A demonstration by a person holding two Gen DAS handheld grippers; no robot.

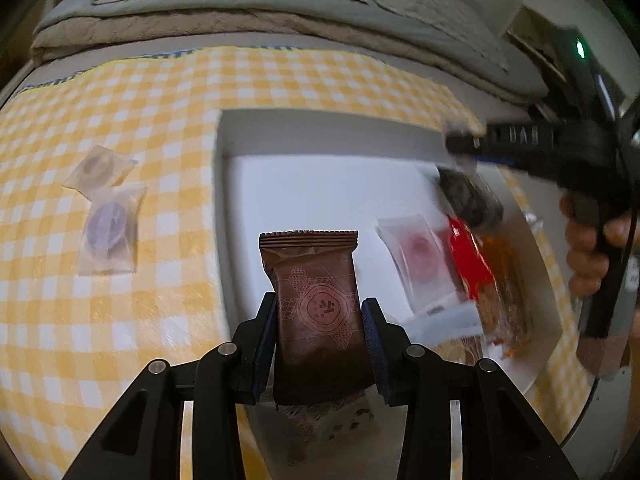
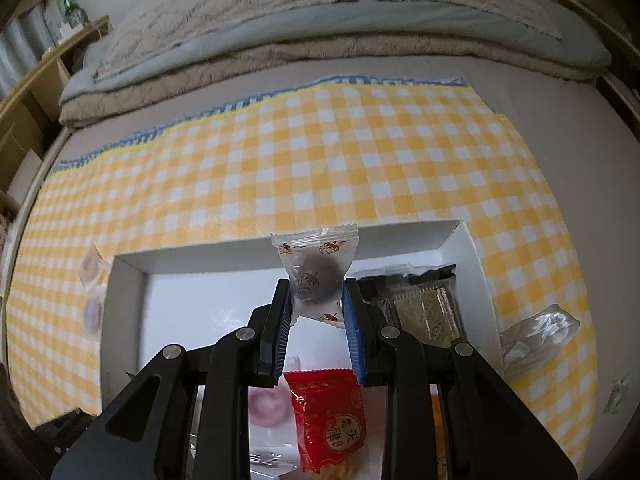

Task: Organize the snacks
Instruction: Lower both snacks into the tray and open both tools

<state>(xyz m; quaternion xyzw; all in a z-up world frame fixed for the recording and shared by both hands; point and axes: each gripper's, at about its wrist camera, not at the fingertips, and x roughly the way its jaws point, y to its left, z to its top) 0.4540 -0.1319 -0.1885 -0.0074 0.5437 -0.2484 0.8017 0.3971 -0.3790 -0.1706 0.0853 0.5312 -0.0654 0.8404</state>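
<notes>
1. Presently, the left claw (image 1: 320, 344) is clamping a brown foil packet (image 1: 316, 312) by its two long edges; the packet is standing upright between the pads, its long axis running along the fingers and its crimped end pointing away from the camera, over the near-left part of the white box (image 1: 320, 128).
2. The right claw (image 2: 316, 316) is pinching a clear wrapped sweet (image 2: 314, 276) at its waist; the sweet's long axis is likewise lying along the fingers, its serrated end pointing toward the box's far wall.
3. Both held snacks are hanging above the box floor, so the deciding relation is vertical: the open floor lies directly below and ahead of each claw, the left packet over the bare left half, the right sweet near the filled right half.
4. Snacks already lying in the box include a red packet (image 2: 332, 420), a pink round sweet (image 1: 420, 252) and a dark wafer pack (image 2: 424, 304).
5. Two clear-wrapped sweets (image 1: 106, 208) are lying outside the box on the yellow checked cloth (image 1: 120, 320) covering the table, nearer the left claw.
6. A further clear wrapper (image 2: 536, 332) is lying outside the box's right wall, nearer the right claw.
</notes>
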